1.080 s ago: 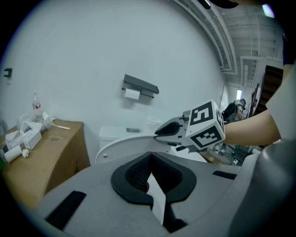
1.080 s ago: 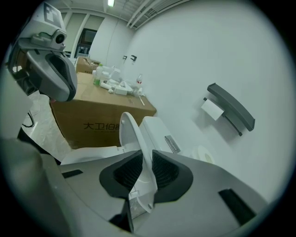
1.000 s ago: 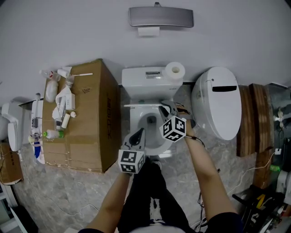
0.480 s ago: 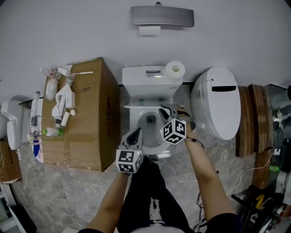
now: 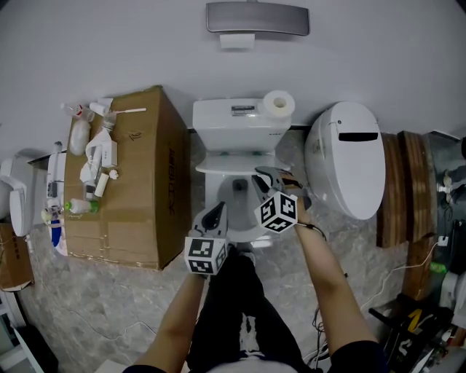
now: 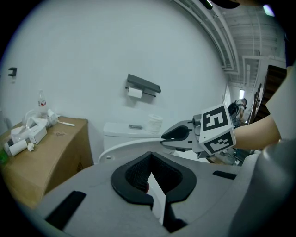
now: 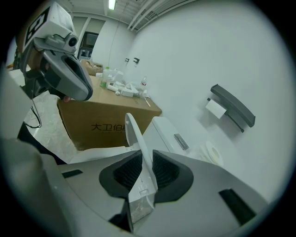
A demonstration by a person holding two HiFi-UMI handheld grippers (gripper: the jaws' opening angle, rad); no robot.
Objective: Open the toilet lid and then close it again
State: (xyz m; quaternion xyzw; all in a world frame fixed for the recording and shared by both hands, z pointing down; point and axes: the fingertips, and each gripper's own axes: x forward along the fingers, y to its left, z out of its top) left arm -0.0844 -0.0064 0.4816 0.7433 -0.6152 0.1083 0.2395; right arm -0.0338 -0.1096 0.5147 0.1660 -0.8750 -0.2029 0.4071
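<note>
The white toilet [image 5: 234, 125] stands against the wall in the head view, its bowl uncovered. Its lid [image 5: 227, 168] is partly raised and shows edge-on above the bowl. My right gripper [image 5: 262, 178] is shut on the lid's rim at the right side. In the right gripper view the thin white lid [image 7: 138, 139] runs up between the pads of the right gripper [image 7: 142, 172]. My left gripper [image 5: 218, 214] hovers over the bowl's front left, shut and holding nothing. The left gripper view shows the left gripper [image 6: 151, 179] with closed jaws, the lid's rim [image 6: 126, 145] and the right gripper [image 6: 179, 134] beyond them.
A cardboard box [image 5: 135, 189] with bottles and tubes on top stands left of the toilet. A toilet roll [image 5: 277, 104] sits on the tank. A separate white seat unit [image 5: 346, 162] leans at the right, beside wooden boards [image 5: 408, 189]. A paper holder [image 5: 256, 17] hangs on the wall.
My right gripper, still on the lid, has shifted slightly toward the tank. The left gripper has stayed in place.
</note>
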